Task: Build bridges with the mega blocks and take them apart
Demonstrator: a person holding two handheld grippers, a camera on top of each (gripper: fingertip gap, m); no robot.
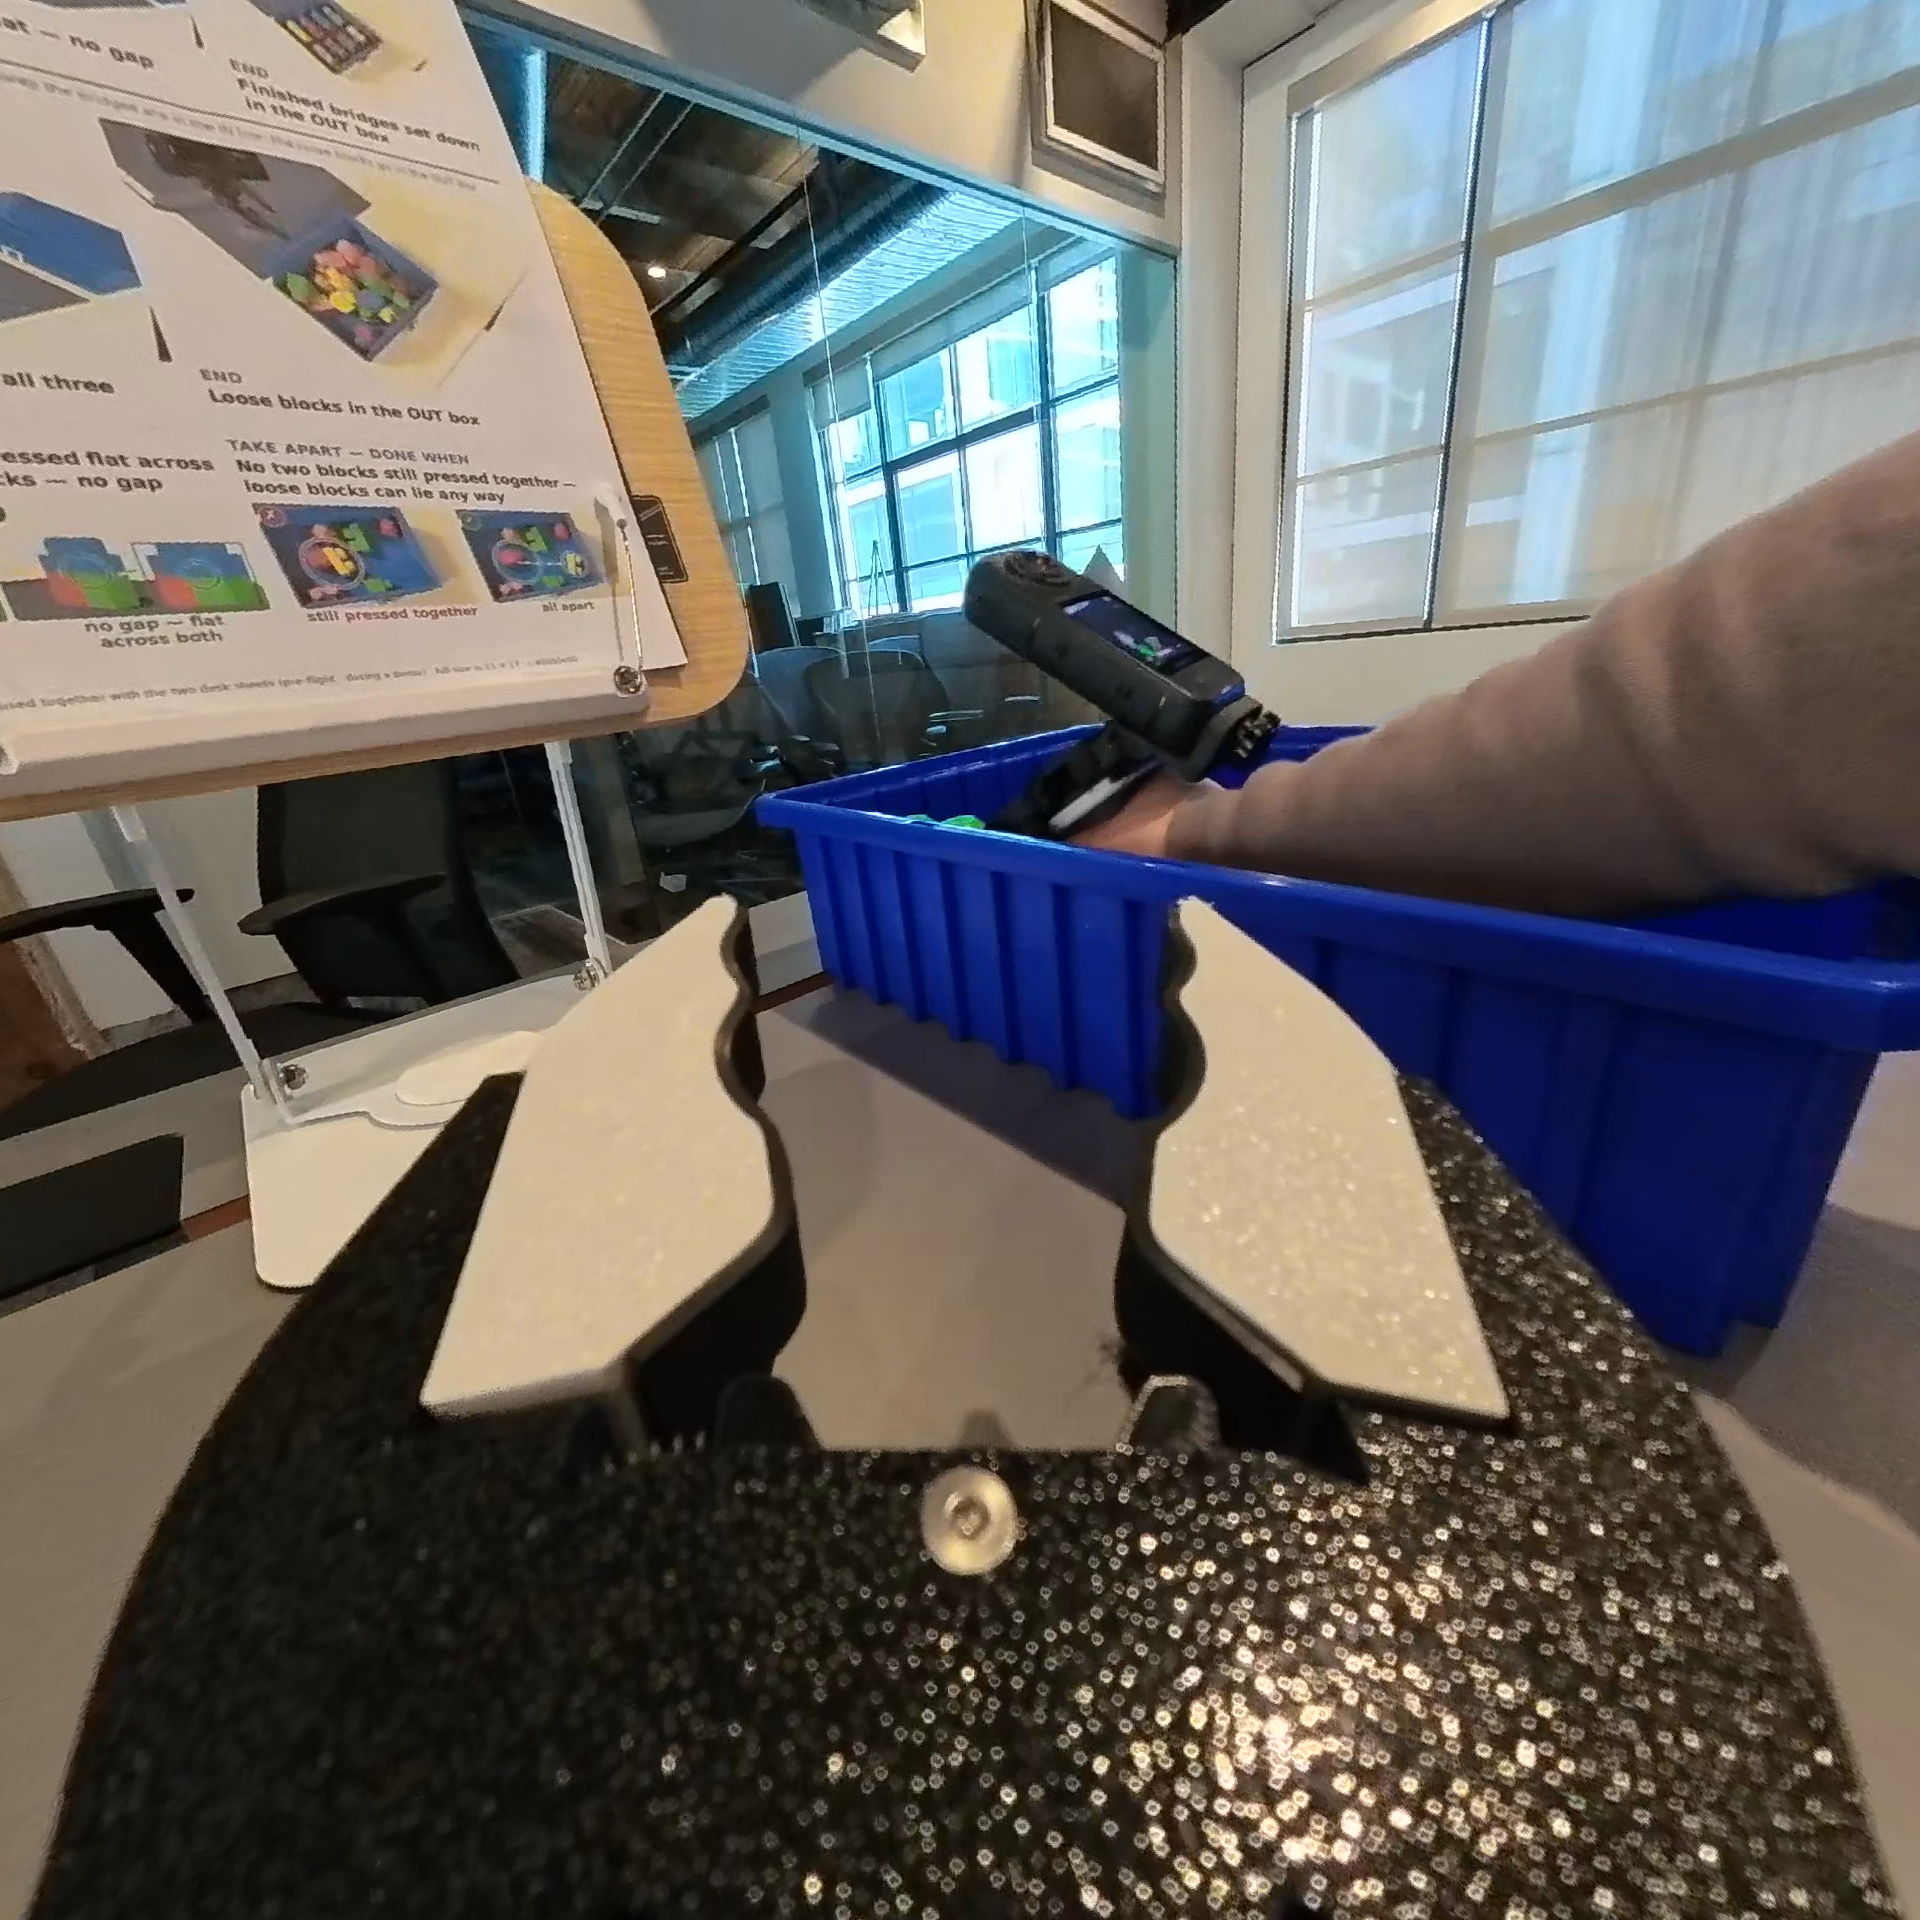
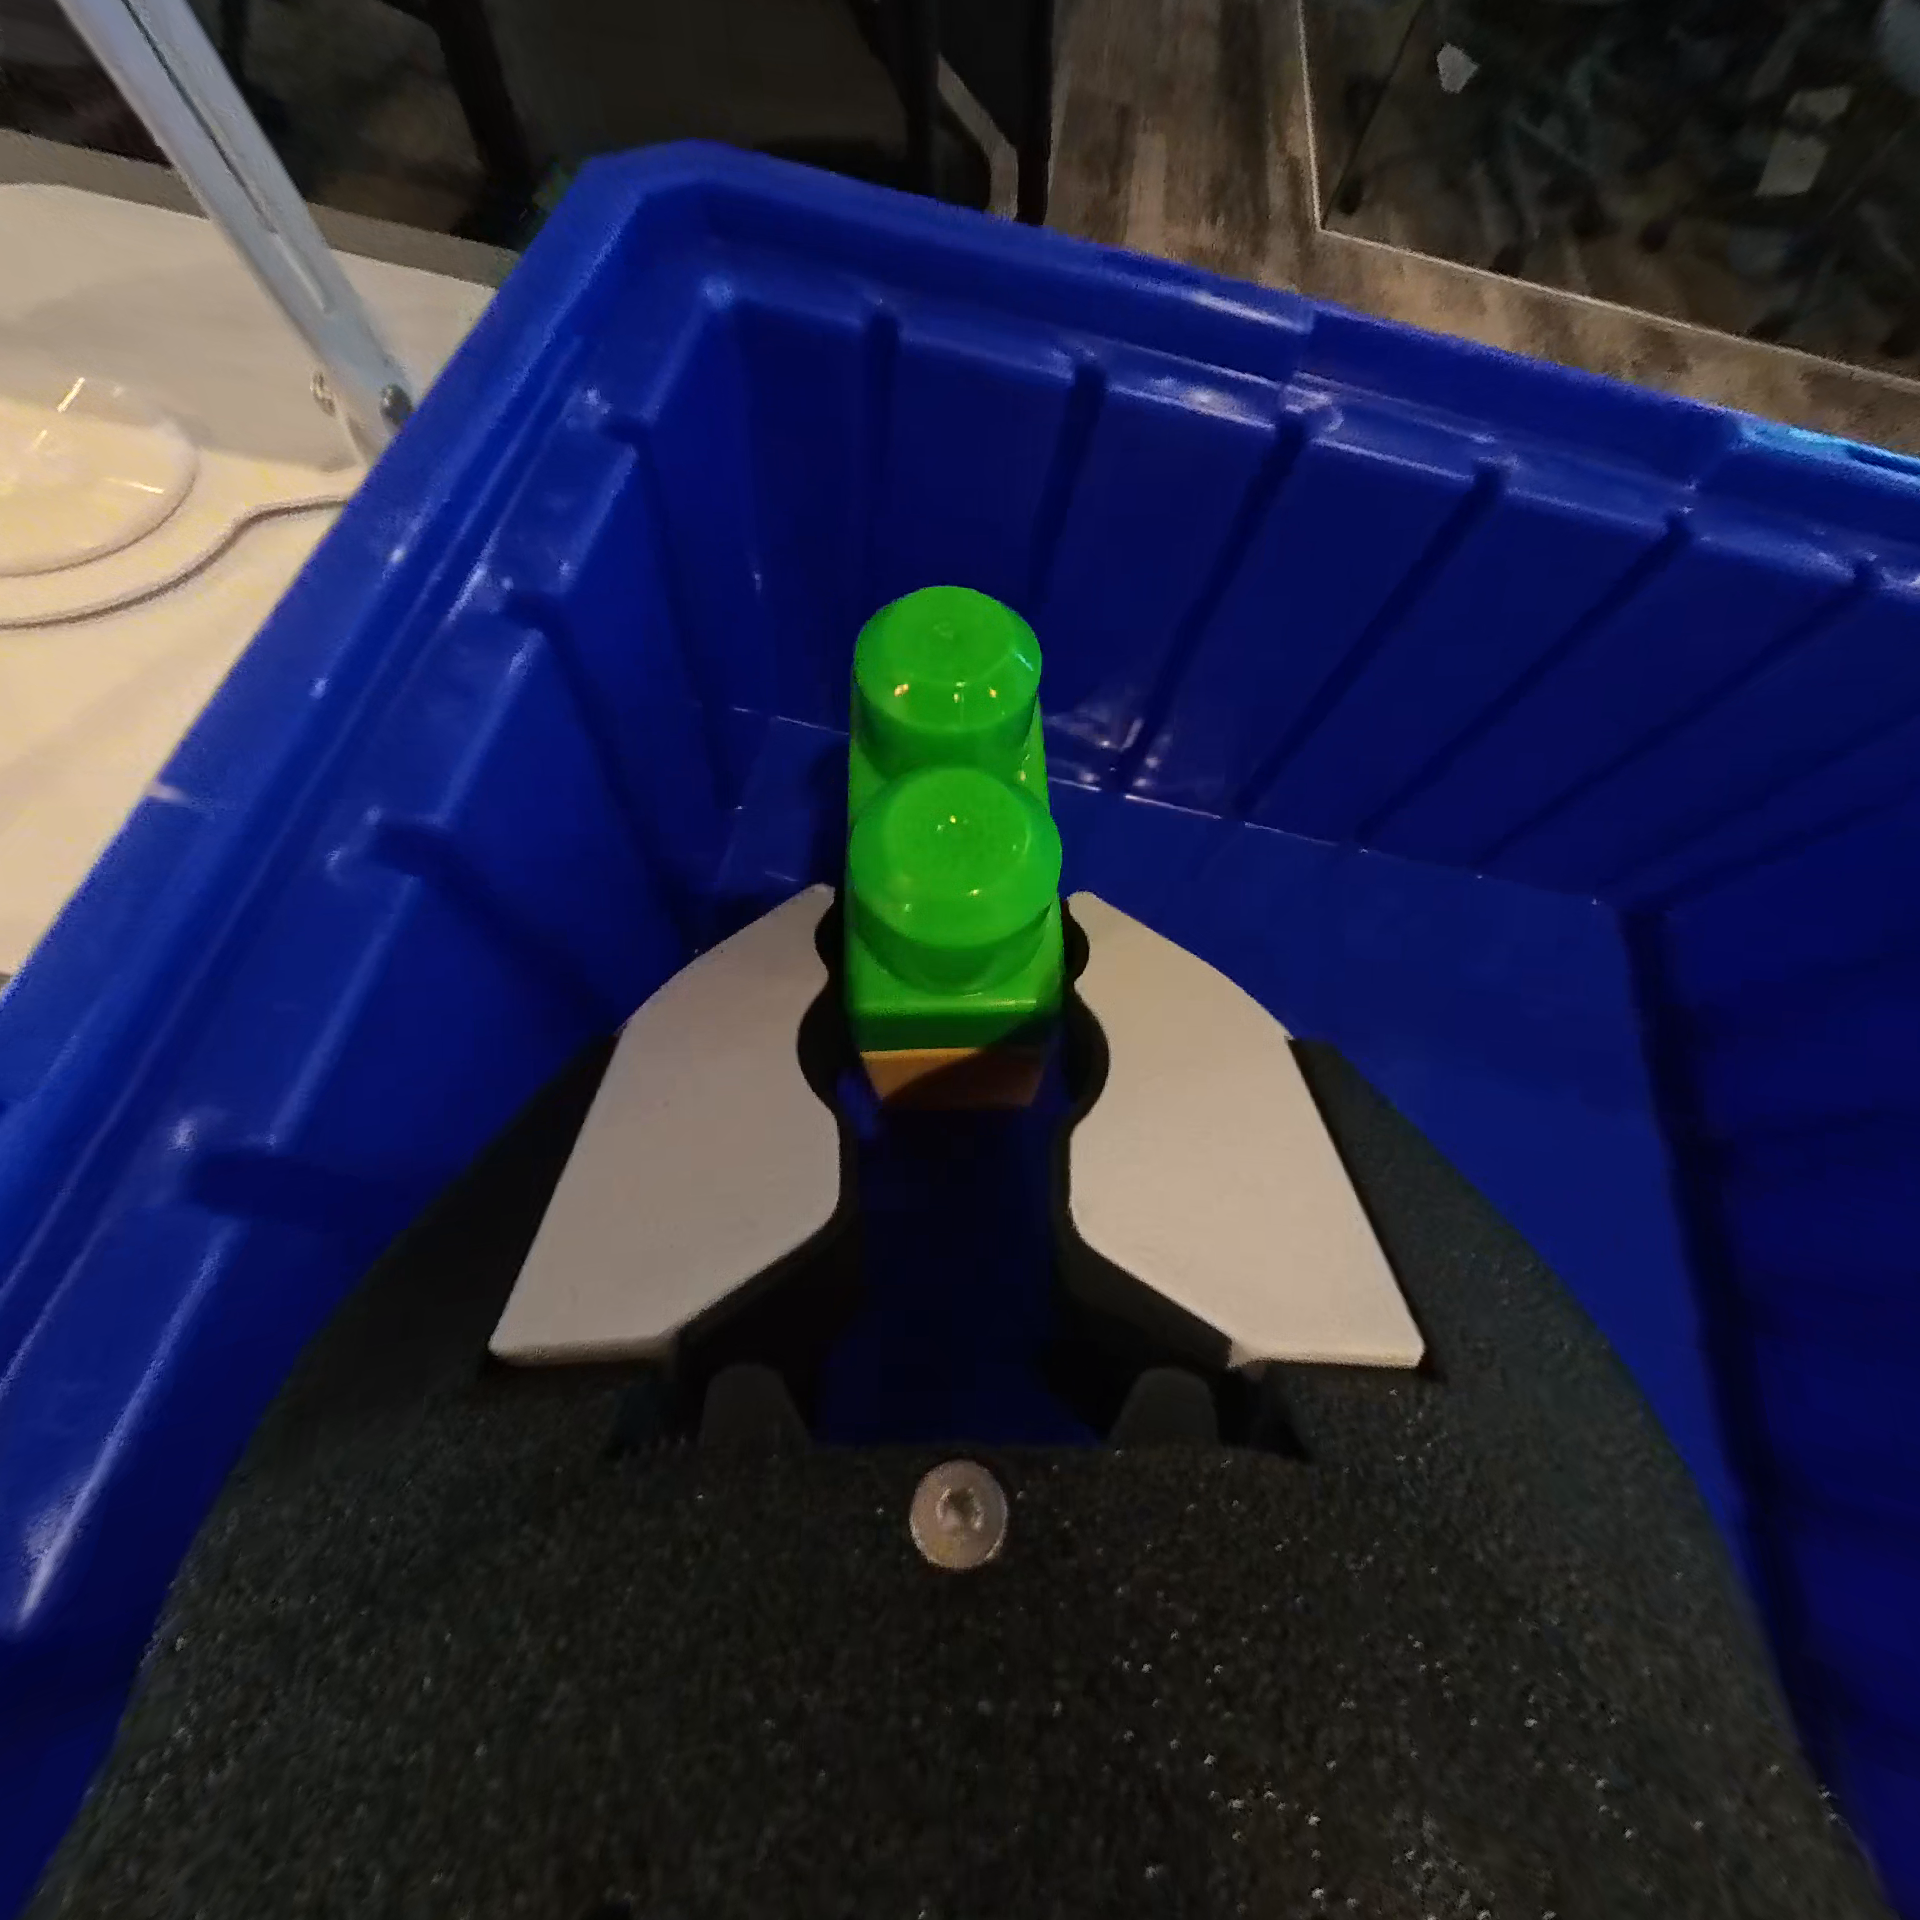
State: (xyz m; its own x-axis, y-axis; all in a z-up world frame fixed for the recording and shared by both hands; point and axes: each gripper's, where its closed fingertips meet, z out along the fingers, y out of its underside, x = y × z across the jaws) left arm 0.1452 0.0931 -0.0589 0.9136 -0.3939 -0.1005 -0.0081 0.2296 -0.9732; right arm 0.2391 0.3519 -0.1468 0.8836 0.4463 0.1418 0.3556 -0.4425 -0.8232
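Note:
In the right wrist view my right gripper [image 2: 951, 935] is shut on a green mega block [image 2: 951, 831] with two studs and a yellow block [image 2: 951, 1081] under its near end. It holds them inside a blue bin [image 2: 416, 831], near a far corner. In the left wrist view my left gripper [image 1: 961, 925] is open and empty, above the grey table just outside the blue bin [image 1: 1039, 966]. The right gripper [image 1: 1081, 790] shows there reaching down into the bin, held by a hand with a grey sleeve, and a bit of green block [image 1: 961, 821] shows at the rim.
An instruction sheet on a wooden board [image 1: 312, 364] stands on a white stand [image 1: 312, 1164] left of the bin. Office chairs [image 1: 343, 914] stand beyond the table edge. The stand's white base [image 2: 125, 520] lies left of the bin in the right wrist view. One gripper's finger ends stand about 30 cm off the other's.

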